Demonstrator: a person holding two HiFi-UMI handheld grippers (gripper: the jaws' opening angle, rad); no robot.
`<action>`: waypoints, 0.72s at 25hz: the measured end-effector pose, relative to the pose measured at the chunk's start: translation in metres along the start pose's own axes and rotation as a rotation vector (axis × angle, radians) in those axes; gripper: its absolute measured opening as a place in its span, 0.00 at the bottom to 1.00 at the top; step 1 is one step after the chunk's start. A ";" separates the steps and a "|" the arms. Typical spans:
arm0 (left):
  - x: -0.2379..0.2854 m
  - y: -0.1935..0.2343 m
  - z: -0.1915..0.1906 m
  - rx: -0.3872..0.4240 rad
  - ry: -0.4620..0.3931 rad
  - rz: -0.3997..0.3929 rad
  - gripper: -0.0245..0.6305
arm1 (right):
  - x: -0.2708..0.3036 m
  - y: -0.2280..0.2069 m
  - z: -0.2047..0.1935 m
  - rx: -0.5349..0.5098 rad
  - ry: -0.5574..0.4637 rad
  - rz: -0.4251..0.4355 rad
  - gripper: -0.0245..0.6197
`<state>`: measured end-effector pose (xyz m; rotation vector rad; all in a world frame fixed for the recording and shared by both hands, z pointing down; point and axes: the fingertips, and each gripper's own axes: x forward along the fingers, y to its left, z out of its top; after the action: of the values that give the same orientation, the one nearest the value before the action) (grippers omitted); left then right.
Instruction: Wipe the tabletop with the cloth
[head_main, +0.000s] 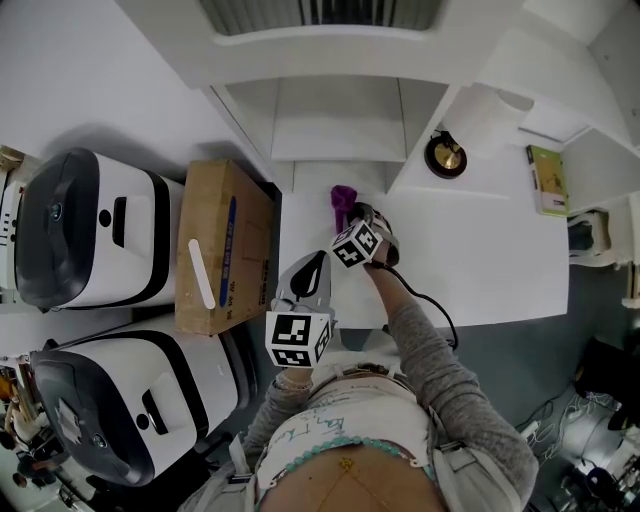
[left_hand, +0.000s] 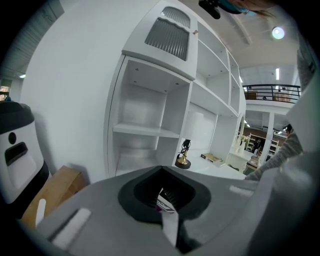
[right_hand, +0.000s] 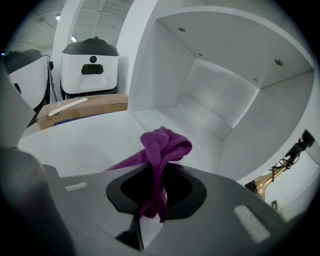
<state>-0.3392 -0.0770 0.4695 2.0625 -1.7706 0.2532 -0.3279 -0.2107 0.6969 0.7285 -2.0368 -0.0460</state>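
Note:
A purple cloth (head_main: 343, 196) hangs bunched over the far left part of the white tabletop (head_main: 480, 250), close to the open shelf niche. My right gripper (head_main: 352, 213) is shut on it. In the right gripper view the cloth (right_hand: 162, 146) rises from between the jaws in a folded lump, and a tail of it hangs down inside the right gripper (right_hand: 154, 196). My left gripper (head_main: 317, 262) hovers over the table's near left corner, behind the right one, its jaws together with nothing held (left_hand: 168, 204).
A cardboard box (head_main: 222, 245) stands against the table's left edge, with two white-and-black machines (head_main: 90, 230) (head_main: 120, 400) beyond it. A brass ornament on a black base (head_main: 445, 155) and a book (head_main: 546, 180) lie at the table's far right. White shelving (head_main: 335, 110) backs the table.

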 end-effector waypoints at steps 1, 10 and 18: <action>0.001 -0.002 0.000 0.001 0.000 -0.001 0.04 | -0.001 -0.002 -0.002 0.001 0.001 -0.001 0.15; 0.008 -0.019 0.002 0.012 0.000 -0.018 0.04 | -0.007 -0.020 -0.021 0.015 0.010 -0.011 0.15; 0.016 -0.034 0.002 0.022 0.007 -0.042 0.04 | -0.012 -0.033 -0.036 0.037 0.018 -0.016 0.15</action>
<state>-0.3033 -0.0881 0.4674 2.1089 -1.7258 0.2692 -0.2788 -0.2225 0.6978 0.7652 -2.0191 -0.0107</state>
